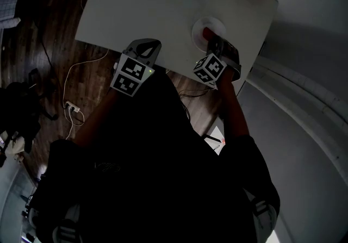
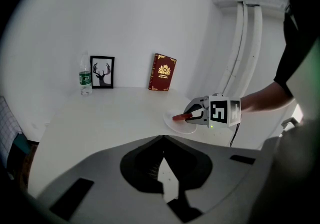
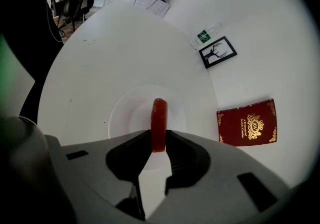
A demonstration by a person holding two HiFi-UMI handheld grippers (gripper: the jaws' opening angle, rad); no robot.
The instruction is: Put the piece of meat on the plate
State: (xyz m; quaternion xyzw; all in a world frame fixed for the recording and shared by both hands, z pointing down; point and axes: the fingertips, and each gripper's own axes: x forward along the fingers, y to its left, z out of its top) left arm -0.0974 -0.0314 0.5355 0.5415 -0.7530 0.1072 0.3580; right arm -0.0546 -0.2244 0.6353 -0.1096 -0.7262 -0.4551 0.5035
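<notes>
A red piece of meat [image 3: 159, 124] stands on edge between the jaws of my right gripper [image 3: 159, 140], which is shut on it. It hangs just above the white plate [image 3: 125, 113], over its middle. From the head view the meat [image 1: 207, 33] shows red over the plate [image 1: 200, 27] near the table's right front corner, with the right gripper [image 1: 220, 47] behind it. The left gripper view catches the meat [image 2: 181, 116], the plate [image 2: 174, 123] and the right gripper [image 2: 197, 114] from the side. My left gripper [image 2: 162, 145] is shut and empty, held at the table's near edge [image 1: 142, 49].
A dark red book [image 3: 246, 123] lies right of the plate. A framed deer picture [image 2: 102, 71] and a water bottle [image 2: 85, 75] stand at the far edge of the white table [image 2: 110, 113]. Cables run over the wooden floor [image 1: 60, 46].
</notes>
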